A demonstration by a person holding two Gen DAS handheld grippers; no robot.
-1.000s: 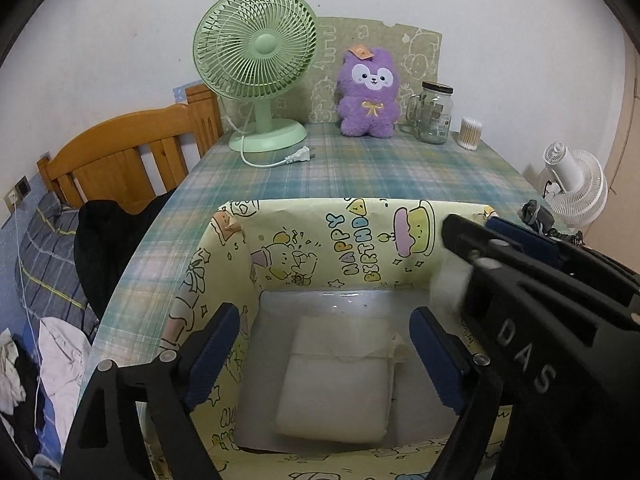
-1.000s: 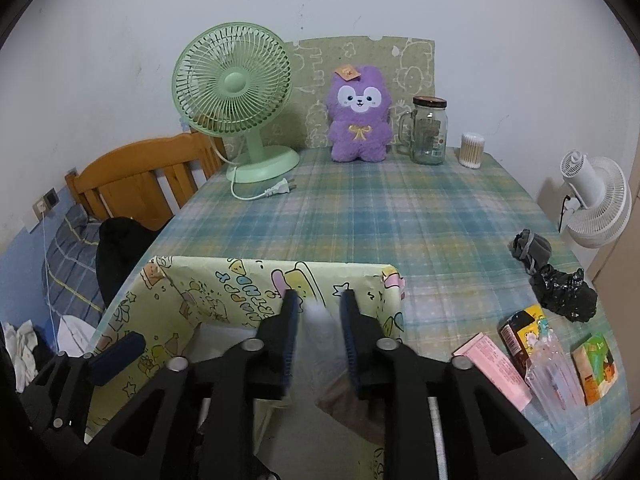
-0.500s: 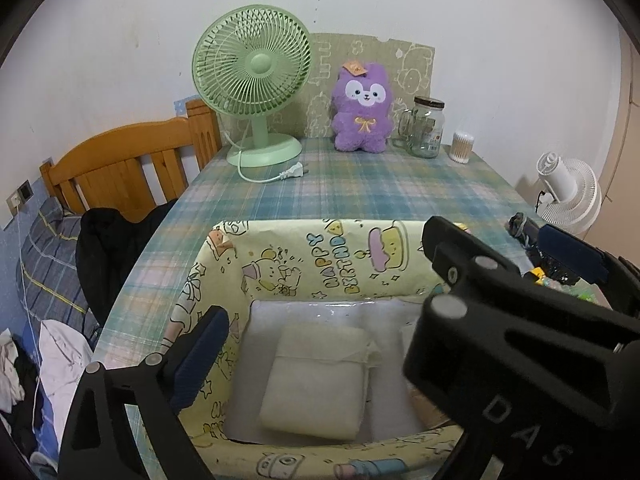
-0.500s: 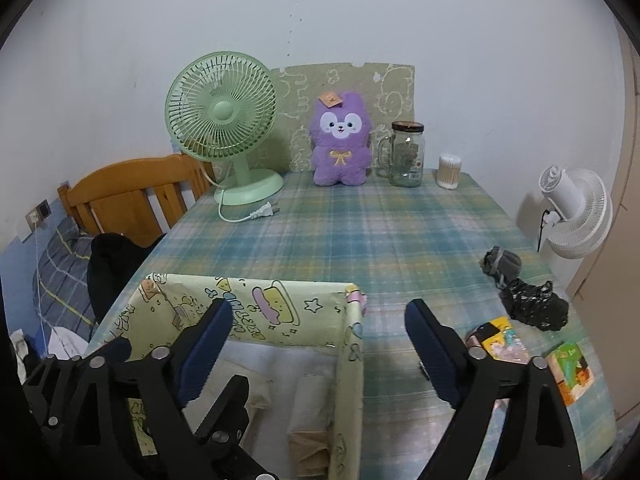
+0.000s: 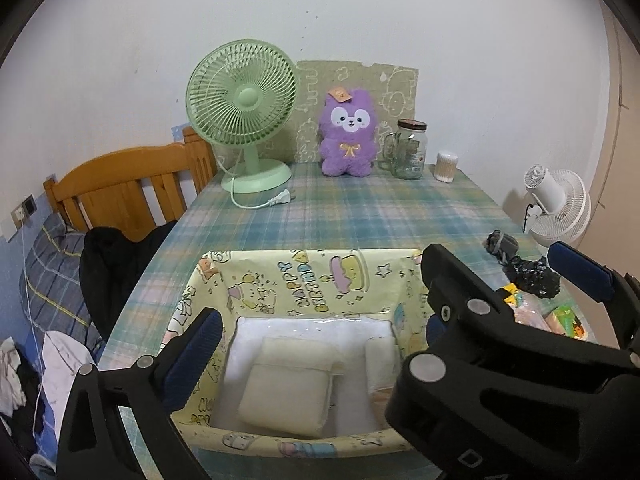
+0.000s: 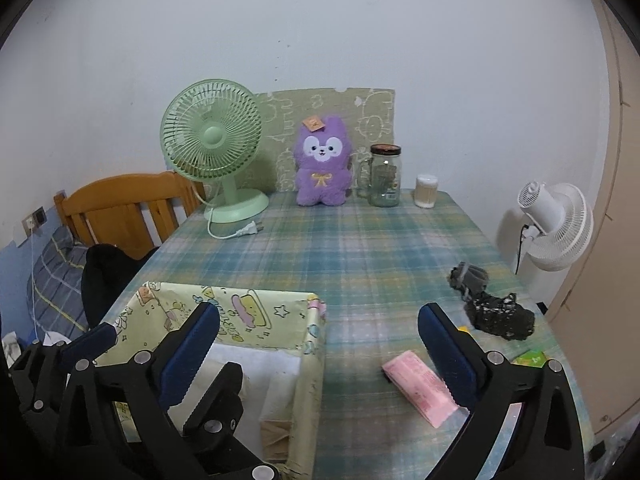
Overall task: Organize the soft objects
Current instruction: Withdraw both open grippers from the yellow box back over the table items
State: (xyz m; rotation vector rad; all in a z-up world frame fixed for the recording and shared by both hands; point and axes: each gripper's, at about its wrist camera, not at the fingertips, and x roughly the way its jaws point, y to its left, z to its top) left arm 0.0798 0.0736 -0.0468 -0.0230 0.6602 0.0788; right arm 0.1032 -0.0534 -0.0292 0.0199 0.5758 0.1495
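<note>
The right gripper [image 6: 318,344] hangs with its blue-padded jaws spread wide and nothing between them, its left finger over the near right corner of the yellow box [image 6: 316,344] and its right finger over the pink packet [image 6: 420,388]; the left gripper [image 5: 320,344] is likewise spread and empty above the same box [image 5: 304,280], though its right finger is hidden behind the right gripper's black body, which fills the lower right of that view.

The box sits directly beneath both tools on the plaid tablecloth [image 6: 360,248]; its cartoon-printed inner wall reads "HAPPY BIRTHDAY", seen upside down in curved letters.

Below the left gripper, on the box's white lining, lies a folded cream cloth [image 5: 288,396], a soft squarish pad with its long axis running away from the tool and its folded edge at the far end; just right of it a smaller white roll [image 5: 380,364] lies parallel, also pointing away.

Ahead and right of the right gripper, a crumpled black bag [image 6: 500,316] touches a grey bundle [image 6: 468,274]; the pink packet lies flat, its long axis slanting from near right to far left; its print is too blurred to read.

Far ahead stand a green fan [image 6: 212,140], a purple plush [image 6: 322,164], a glass jar [image 6: 384,176] and a cotton-swab tub [image 6: 426,191].
</note>
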